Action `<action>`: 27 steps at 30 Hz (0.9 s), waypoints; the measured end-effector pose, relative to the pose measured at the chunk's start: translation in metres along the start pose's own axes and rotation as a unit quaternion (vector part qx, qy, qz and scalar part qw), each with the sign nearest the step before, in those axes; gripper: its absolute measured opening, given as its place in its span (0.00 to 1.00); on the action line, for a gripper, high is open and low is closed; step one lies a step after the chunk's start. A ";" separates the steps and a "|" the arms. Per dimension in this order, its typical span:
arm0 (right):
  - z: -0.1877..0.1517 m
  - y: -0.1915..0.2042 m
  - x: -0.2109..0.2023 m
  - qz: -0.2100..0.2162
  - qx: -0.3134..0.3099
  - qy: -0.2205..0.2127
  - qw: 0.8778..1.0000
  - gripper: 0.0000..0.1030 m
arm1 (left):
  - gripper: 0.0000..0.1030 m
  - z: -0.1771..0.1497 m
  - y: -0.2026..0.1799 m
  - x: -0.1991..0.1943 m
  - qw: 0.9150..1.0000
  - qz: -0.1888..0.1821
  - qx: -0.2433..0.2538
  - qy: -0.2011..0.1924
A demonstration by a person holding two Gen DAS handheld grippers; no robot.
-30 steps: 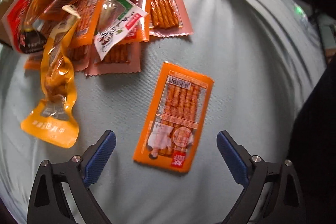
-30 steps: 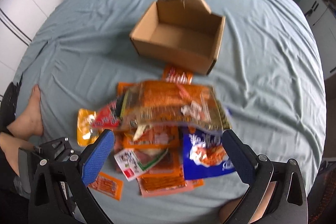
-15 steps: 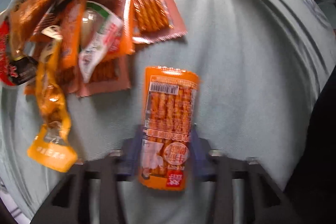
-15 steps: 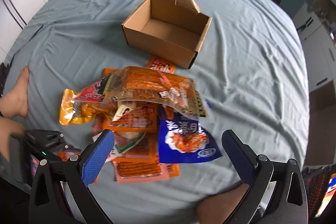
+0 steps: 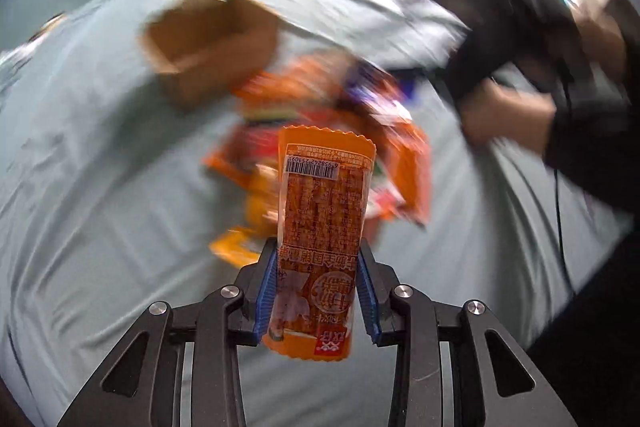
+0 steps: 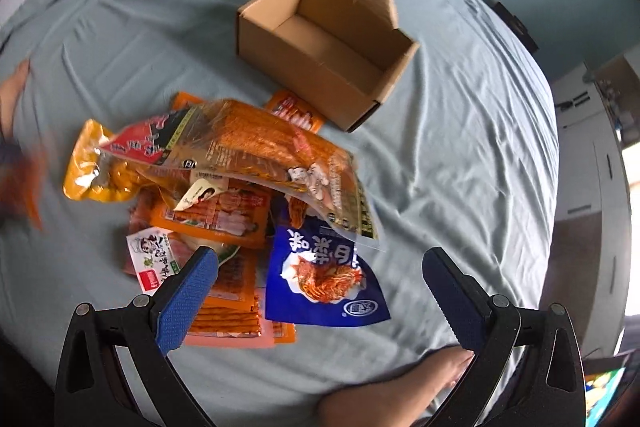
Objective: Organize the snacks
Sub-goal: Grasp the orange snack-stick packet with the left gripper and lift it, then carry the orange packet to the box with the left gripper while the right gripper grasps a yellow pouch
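Left gripper [image 5: 316, 291] clamps an orange snack packet [image 5: 320, 227] (barcode end up); right gripper [image 6: 320, 291] hangs wide open over the snack pile [image 6: 224, 195].

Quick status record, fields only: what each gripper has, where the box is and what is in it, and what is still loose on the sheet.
left gripper: shut on orange snack packet, barcode end up, clear of the sheet
right gripper: open, empty, above the pile
cardboard box: open-topped on the blue sheet beyond the pile; visible inside is empty
snack pile: mostly orange packets, overlapping
blue snack bag: near edge of pile, between the right fingers in view
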State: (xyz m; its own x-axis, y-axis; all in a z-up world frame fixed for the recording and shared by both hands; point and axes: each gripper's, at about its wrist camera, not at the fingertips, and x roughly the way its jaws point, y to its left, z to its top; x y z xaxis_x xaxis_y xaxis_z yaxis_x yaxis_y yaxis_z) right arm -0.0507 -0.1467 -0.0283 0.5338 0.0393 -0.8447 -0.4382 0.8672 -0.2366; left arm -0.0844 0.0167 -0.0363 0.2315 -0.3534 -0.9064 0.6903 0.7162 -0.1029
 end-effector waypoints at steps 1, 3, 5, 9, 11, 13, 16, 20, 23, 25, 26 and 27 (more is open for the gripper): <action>0.002 0.005 0.003 -0.002 -0.009 0.006 1.000 1.00 | 0.34 0.002 0.011 -0.007 1.000 0.016 -0.013 -0.012; 0.005 0.015 0.002 -0.006 -0.029 0.005 1.000 1.00 | 0.34 0.003 0.029 -0.022 0.997 0.054 -0.033 -0.036; 0.006 0.027 -0.004 0.005 -0.050 -0.006 0.999 1.00 | 0.34 0.009 0.049 -0.027 0.994 0.071 -0.065 -0.054; 0.000 0.057 -0.011 0.046 -0.102 -0.016 0.994 1.00 | 0.34 0.019 0.079 -0.023 0.985 0.102 -0.124 -0.067; -0.006 0.080 -0.007 0.041 -0.154 -0.015 0.987 1.00 | 0.34 0.028 0.092 -0.024 0.978 0.127 -0.153 -0.065; -0.010 0.102 0.004 0.031 -0.197 -0.007 0.980 1.00 | 0.35 0.024 0.099 -0.024 0.973 0.135 -0.174 -0.066; -0.008 0.123 0.027 0.022 -0.223 0.018 0.974 0.98 | 0.35 0.032 0.114 -0.022 0.972 0.138 -0.180 -0.067; 0.005 0.144 0.046 0.015 -0.251 0.021 0.968 0.87 | 0.35 0.026 0.118 -0.031 0.972 0.126 -0.183 -0.073; 0.021 0.156 0.059 0.019 -0.264 0.017 0.964 0.86 | 0.35 0.025 0.120 -0.026 0.973 0.134 -0.173 -0.069; 0.032 0.163 0.071 0.023 -0.268 0.021 0.963 0.86 | 0.36 0.024 0.121 -0.024 0.973 0.136 -0.176 -0.066; 0.036 0.168 0.078 0.026 -0.274 0.022 0.961 0.83 | 0.36 0.022 0.124 -0.023 0.972 0.134 -0.180 -0.064; 0.040 0.171 0.081 0.028 -0.278 0.023 0.960 0.82 | 0.36 0.021 0.125 -0.023 0.972 0.136 -0.183 -0.064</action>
State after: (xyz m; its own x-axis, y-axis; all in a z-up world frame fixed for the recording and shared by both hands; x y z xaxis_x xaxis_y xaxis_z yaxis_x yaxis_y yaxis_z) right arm -0.0529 0.0246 -0.1178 0.4718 0.0453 -0.8805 -0.7904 0.4644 -0.3996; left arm 0.0114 0.1017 -0.0200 0.4704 -0.1762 -0.8647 0.3075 0.9512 -0.0265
